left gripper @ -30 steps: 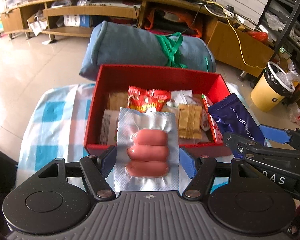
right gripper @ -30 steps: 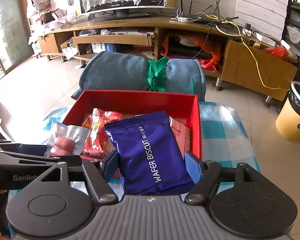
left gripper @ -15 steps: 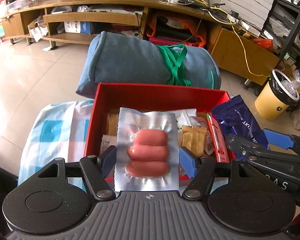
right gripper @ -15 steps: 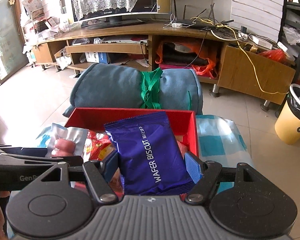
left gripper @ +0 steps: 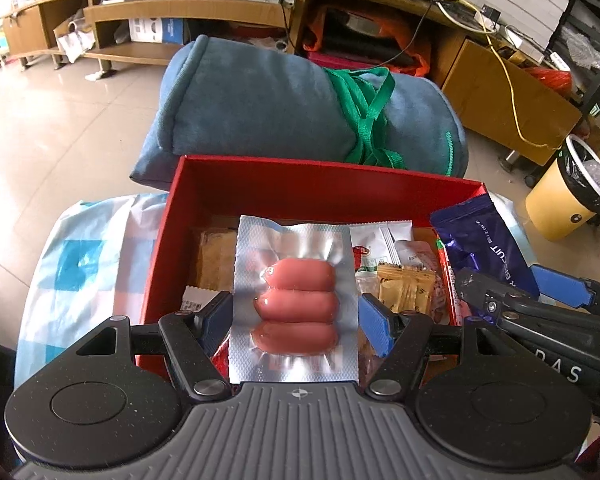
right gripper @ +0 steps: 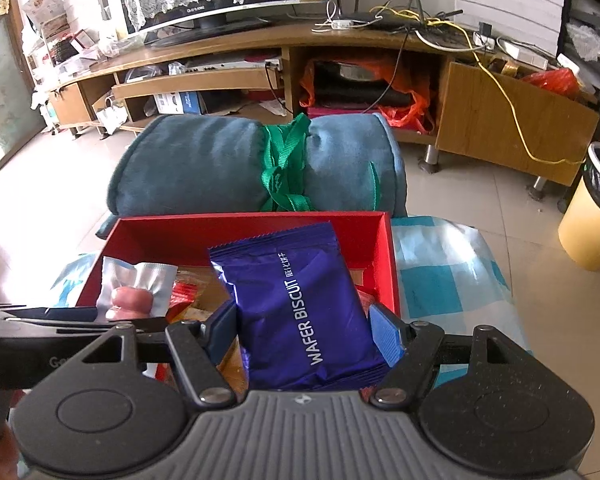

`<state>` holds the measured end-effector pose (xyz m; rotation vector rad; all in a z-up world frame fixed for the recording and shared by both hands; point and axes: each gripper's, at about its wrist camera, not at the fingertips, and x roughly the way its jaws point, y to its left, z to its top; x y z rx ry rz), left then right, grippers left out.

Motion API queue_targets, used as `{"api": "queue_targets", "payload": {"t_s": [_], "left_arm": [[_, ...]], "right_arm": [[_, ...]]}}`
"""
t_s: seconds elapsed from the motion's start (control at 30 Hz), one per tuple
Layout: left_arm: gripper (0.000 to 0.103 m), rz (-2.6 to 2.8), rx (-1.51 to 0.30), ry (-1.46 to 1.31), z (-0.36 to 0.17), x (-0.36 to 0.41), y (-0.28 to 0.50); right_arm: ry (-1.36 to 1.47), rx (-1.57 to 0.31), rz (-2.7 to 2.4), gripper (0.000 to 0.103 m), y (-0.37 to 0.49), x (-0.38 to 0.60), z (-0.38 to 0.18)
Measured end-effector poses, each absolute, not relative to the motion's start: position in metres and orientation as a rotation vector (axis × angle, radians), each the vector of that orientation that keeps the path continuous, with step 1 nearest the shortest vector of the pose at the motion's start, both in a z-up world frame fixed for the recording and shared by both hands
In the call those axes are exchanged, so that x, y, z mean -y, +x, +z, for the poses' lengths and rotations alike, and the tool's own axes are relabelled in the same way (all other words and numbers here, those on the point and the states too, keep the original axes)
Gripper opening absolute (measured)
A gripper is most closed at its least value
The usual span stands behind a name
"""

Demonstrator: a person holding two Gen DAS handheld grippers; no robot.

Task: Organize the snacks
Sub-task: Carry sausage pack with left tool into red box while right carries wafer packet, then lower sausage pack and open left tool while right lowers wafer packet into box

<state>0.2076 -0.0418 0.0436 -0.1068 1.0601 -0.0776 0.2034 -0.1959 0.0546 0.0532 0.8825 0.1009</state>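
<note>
We have carried both packs from the near edge to over the red box (left gripper: 312,184), left hand-held gripper (left gripper: 296,316) clamped on the sausage pack (left gripper: 296,300), right hand-held gripper (right gripper: 302,330) clamped on the wafer biscuit pack (right gripper: 296,308), ready to drop in.

Red box (left gripper: 300,184), purple wafer pack (right gripper: 300,312), silver pouch (left gripper: 294,304) with pink sausages, blue-white checked cloth (right gripper: 440,280), teal roll (left gripper: 260,100), green strap (left gripper: 368,120).

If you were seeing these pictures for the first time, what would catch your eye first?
Probably the sausage pack, gripped in the left tool over the red box, and the purple wafer biscuit packet held in the right tool over the same box. Behind the box lies a rolled blue blanket tied with green strap.
</note>
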Motion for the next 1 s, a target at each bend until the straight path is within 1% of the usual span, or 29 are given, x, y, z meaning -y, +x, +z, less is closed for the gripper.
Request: {"api": "queue_targets", "payload": {"t_s": [0.6, 1.0], "left_arm": [[0.074, -0.039, -1.047, -0.018, 0.029, 0.052, 0.221], [0.075, -0.037, -1.093, 0.01, 0.018, 0.053, 0.221]], "right_arm": [[0.101, -0.951, 0.107, 0.066, 0.222, 0.202, 0.031], [0.065, -0.988, 0.1, 0.067, 0.223, 0.198, 0.02]]}}
